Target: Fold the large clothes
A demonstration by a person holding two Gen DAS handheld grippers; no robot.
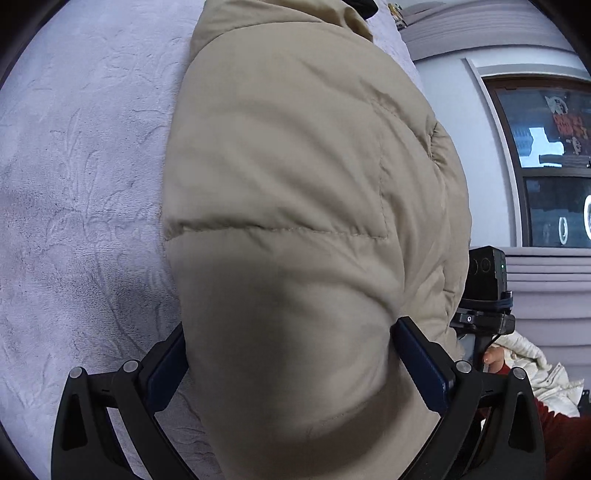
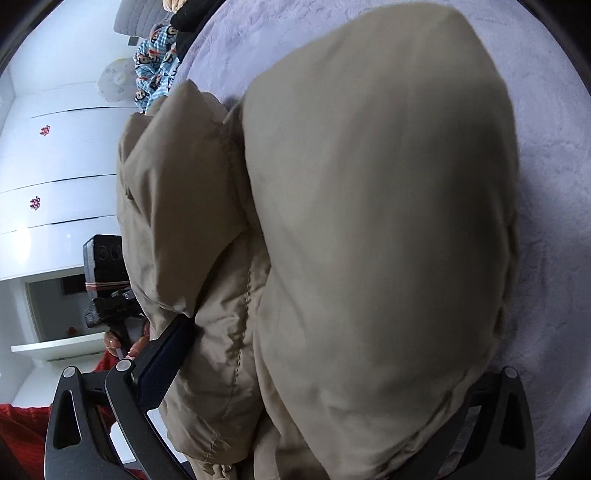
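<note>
Beige puffer jacket (image 1: 295, 206) above the lilac plush blanket (image 1: 81, 192) — left hand-held gripper (image 1: 291, 369) and right hand-held gripper (image 2: 325, 369) each clamped on its padded fabric.

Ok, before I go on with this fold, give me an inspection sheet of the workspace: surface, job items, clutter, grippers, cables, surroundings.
Surface: lilac plush blanket, wrinkled.
Job's things: beige puffer jacket, bunched and lifted between both grippers, filling both views.
Clutter: blue cartoon-print fabric and dark clothing at the far edge; white quilted garment at the near side.
Grippers: left gripper clamped on the jacket; right gripper also gripping it, one finger hidden by fabric.
Cables: nothing seen.
Surroundings: window; white drawers.
</note>
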